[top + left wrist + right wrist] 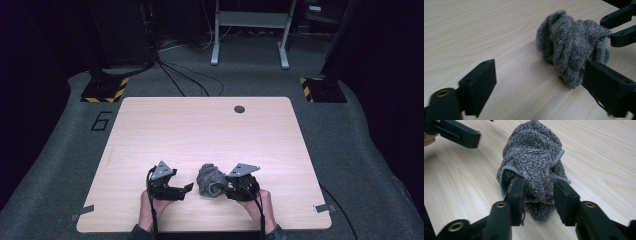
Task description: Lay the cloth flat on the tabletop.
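Grey towel bunched near table front edge; right gripper pinches it; left gripper wide, holding nothing.

Bare table all round; only the bunched towel obstructs.

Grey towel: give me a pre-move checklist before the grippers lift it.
1. Towel between the right gripper jaws: ok, a fold sits between them.
2. Right pads pressing firmly on the cloth: cannot tell; both touch it, the grip looks loose.
3. Left gripper free of the towel: not ok for certain; its jaws stand wide open, and one jaw sits at the towel's edge.
4. Towel spread flat: not ok, it lies bunched in a heap.
5. Table around the towel free of other things: ok.
6. The two grippers apart: ok, on opposite sides of the towel in the high view.
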